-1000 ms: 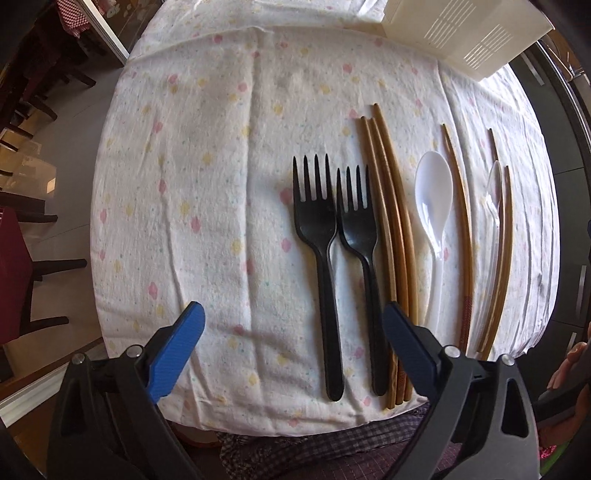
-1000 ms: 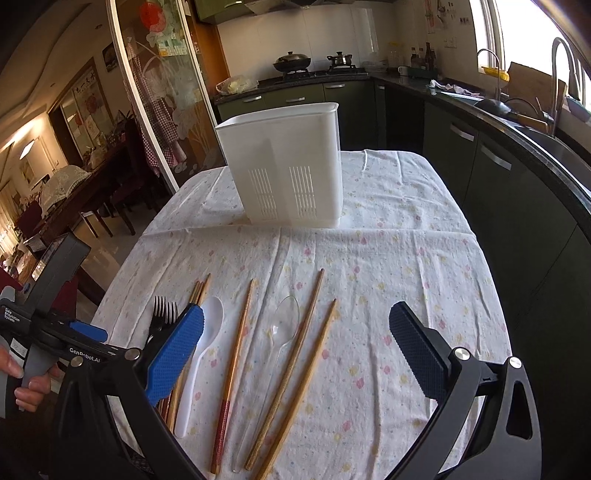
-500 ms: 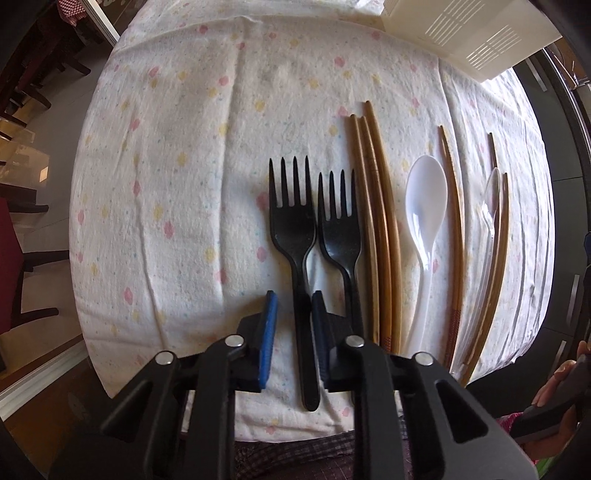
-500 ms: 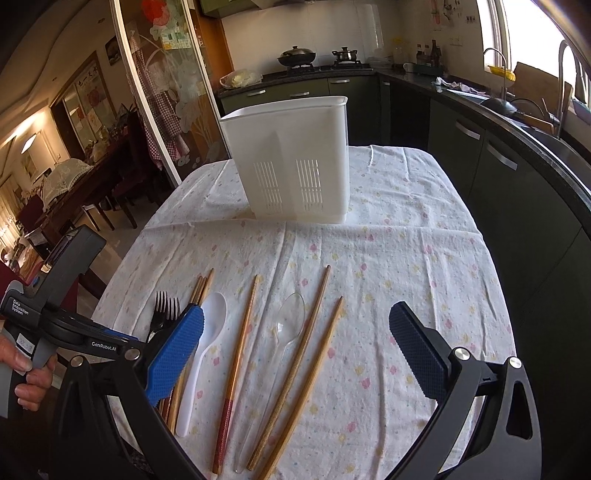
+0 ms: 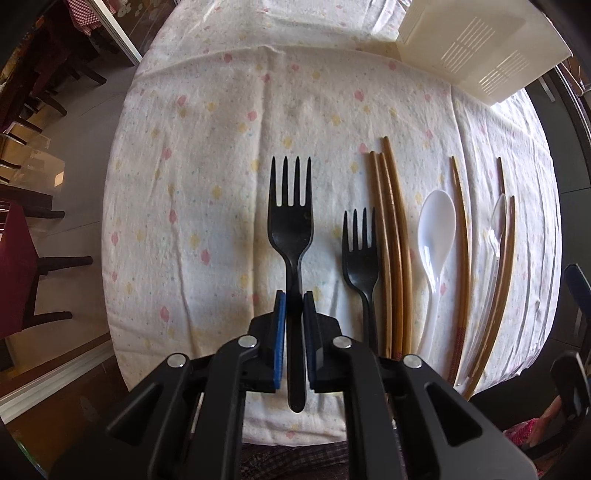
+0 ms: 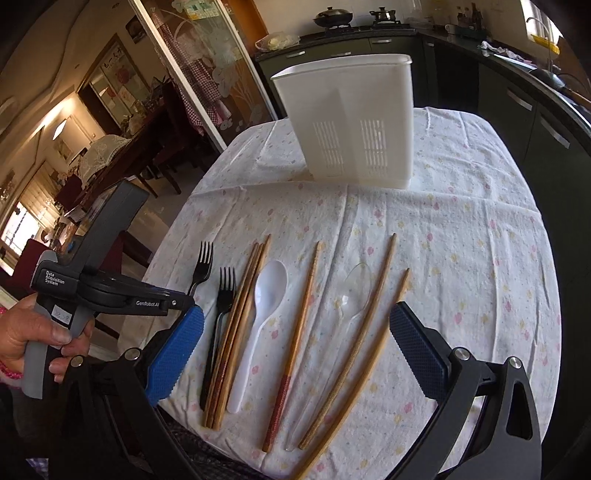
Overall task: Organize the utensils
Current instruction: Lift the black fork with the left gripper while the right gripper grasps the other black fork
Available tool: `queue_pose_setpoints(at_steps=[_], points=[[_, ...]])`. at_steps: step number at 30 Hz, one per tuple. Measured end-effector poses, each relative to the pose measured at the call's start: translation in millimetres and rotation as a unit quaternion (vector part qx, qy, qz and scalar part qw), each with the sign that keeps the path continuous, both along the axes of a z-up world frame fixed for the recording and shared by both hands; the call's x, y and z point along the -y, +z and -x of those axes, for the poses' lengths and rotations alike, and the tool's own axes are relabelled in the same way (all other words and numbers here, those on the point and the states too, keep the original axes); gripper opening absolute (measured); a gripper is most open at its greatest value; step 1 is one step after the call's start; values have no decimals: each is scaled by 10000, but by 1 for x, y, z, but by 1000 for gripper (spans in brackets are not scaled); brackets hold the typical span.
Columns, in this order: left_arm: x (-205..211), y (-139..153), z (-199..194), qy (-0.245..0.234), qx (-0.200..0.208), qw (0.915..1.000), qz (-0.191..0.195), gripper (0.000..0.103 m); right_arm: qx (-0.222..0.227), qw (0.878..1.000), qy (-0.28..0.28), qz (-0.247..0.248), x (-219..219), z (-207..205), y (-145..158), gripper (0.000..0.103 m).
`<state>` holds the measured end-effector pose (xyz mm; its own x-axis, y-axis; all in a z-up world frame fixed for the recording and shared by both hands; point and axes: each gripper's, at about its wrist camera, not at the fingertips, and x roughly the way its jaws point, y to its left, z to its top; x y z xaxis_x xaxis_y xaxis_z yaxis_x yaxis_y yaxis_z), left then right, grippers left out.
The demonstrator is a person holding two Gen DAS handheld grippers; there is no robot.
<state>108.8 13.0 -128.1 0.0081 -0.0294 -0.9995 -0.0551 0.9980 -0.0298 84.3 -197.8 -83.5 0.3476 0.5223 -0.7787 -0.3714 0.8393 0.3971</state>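
The left gripper (image 5: pixel 294 308) points straight down and its blue pads are clamped on the handle of a black plastic fork (image 5: pixel 291 221), tines pointing away toward the far side of the table; whether the fork is clear of the cloth cannot be told. The jaws have just been closing, with that handle between them. A hand (image 6: pixel 29 332) holds the left gripper's grey handle at the left edge of the right wrist view.

Just right of the held fork lies a second black fork (image 5: pixel 361 258) flat on the cloth, and touching its right side is a bundle of three brown chopsticks (image 5: pixel 393 240). Next comes a white plastic spoon (image 5: pixel 436 236), bowl upward, then a single chopstick with a red patterned end (image 6: pixel 295 339), a clear plastic spoon (image 6: pixel 354 291) and two more chopsticks (image 6: pixel 373 321) that bracket it. All lie roughly parallel, handles toward the near edge.

The right gripper (image 6: pixel 295 350) hovers over this row with its jaws wide apart and nothing between them.

The table (image 6: pixel 461 240) is covered by a white cloth dotted with pink and yellow. At its far end stands a white slotted utensil holder (image 6: pixel 351 122), upright and well apart from the utensils; its inside cannot be seen. Beyond are dark kitchen cabinets and a stove with pots (image 6: pixel 332 16), and to the left a glass sliding door (image 6: pixel 207 70) opening on a dining room.
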Motion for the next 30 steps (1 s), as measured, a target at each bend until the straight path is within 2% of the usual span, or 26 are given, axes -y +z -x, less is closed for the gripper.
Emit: queue_pose_setpoints(at_steps=[4, 8, 9, 10, 12, 13, 15, 17, 18, 24, 30], points=[[-16, 16, -7, 146, 117, 9998, 13, 9, -1142, 9894, 860, -237, -43, -10, -16, 99], [-39, 29, -9, 303, 255, 9992, 30, 9, -1820, 9779, 1025, -19, -73, -21, -36, 98], [-44, 33, -10, 354, 296, 9989, 30, 9, -1936, 9757, 1028, 13, -79, -23, -40, 93], [-51, 37, -10, 391, 331, 9987, 43, 9, -1990, 9743, 1049, 85, -85, -23, -43, 88], [-63, 44, -11, 487, 396, 9980, 77, 9, -2049, 9726, 1049, 307, -96, -26, -50, 67], [-67, 45, -8, 525, 431, 9977, 78, 9, -2103, 9707, 1074, 436, -102, -28, -54, 64], [-78, 46, 2, 560, 504, 9971, 78, 9, -2184, 9674, 1097, 668, -113, -30, -62, 52], [-78, 50, 2, 581, 548, 9967, 109, 9, -2124, 9663, 1117, 929, -123, -33, -65, 48], [-81, 52, 9, 578, 574, 9966, 109, 9, -2073, 9667, 1096, 1019, -127, -34, -65, 41], [-86, 60, 8, 551, 627, 9964, 118, 9, -1936, 9653, 1109, 1357, -150, -40, -59, 33], [-84, 61, 9, 486, 619, 9968, 146, 9, -1997, 9557, 1066, 1881, -162, -39, -71, 25]])
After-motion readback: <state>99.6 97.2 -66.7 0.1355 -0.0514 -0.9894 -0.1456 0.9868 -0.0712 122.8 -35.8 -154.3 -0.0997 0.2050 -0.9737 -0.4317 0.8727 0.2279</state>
